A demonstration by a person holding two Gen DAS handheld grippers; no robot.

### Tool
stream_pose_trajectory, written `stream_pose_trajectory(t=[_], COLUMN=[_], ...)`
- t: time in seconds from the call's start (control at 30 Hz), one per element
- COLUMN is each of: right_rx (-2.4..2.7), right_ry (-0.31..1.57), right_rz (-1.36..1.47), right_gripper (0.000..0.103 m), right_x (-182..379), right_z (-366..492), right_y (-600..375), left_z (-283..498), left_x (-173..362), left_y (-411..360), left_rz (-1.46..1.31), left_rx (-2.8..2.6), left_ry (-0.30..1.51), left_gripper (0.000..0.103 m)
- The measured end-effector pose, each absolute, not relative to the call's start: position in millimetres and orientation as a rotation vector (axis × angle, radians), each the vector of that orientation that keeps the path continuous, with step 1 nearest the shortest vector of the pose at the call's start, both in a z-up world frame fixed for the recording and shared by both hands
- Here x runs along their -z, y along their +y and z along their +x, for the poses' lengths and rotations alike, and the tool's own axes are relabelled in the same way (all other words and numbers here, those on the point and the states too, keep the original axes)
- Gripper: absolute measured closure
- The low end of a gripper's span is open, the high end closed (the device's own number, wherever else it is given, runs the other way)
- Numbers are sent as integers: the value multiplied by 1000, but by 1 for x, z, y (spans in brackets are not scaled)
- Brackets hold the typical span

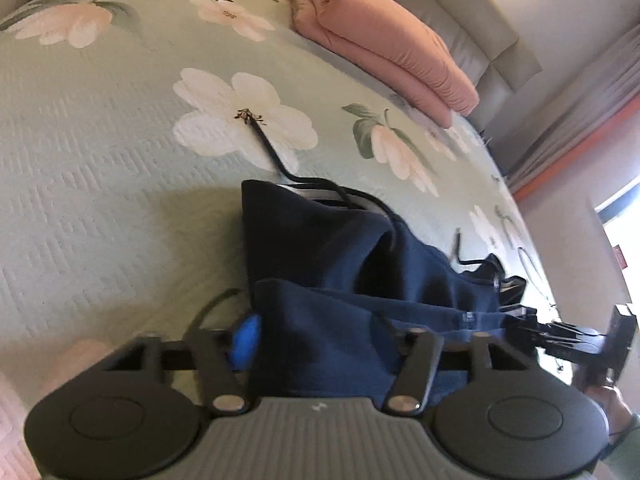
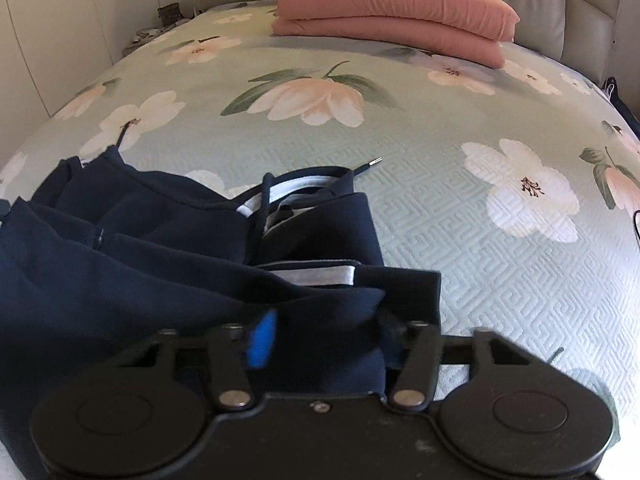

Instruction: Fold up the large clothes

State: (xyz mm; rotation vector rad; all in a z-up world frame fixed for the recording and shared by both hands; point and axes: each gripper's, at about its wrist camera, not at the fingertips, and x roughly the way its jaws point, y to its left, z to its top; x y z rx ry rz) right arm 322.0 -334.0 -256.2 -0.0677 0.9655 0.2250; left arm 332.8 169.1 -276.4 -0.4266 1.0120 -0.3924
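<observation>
Two tools pinch the navy garment's near edge on the bed.
Left tool (image 1: 324, 344) and right tool (image 2: 328, 340), each clamped on the navy garment (image 2: 168, 280): keep both level, carry evenly across the floral bed (image 2: 440, 220).

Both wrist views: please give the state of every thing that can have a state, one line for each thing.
Navy garment: bunched, partly folded on the bedspread, cloth between both grippers' fingers.
Drawstring: loose, lying out on the bedspread.
Pink quilt: folded, resting near the headboard.
Bedspread: spread flat.
Left gripper: shut on the garment.
Right gripper: shut on the garment.
</observation>
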Motion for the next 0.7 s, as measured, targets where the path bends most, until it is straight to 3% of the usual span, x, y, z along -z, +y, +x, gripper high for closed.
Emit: stream_pose_trajectory(t=[0.03, 0.1, 0.23, 0.43, 0.7], right_rx=[-231, -233, -194, -133, -60], right_ry=[952, 912, 817, 694, 542], right_rz=[-63, -90, -142, -154, -173], right_gripper=[80, 86, 92, 92, 92], right_x=[255, 249, 230, 197, 160], right_z=[318, 305, 276, 255, 302], right_y=[-334, -330, -320, -314, -314], left_z=[332, 321, 292, 282, 332], left_x=[277, 270, 240, 203, 177], left_y=[165, 158, 151, 152, 146], left_rz=[-381, -319, -312, -355, -326], left_rx=[360, 313, 308, 341, 313], left_ry=[1011, 969, 860, 771, 649], left_gripper=[91, 97, 98, 98, 98])
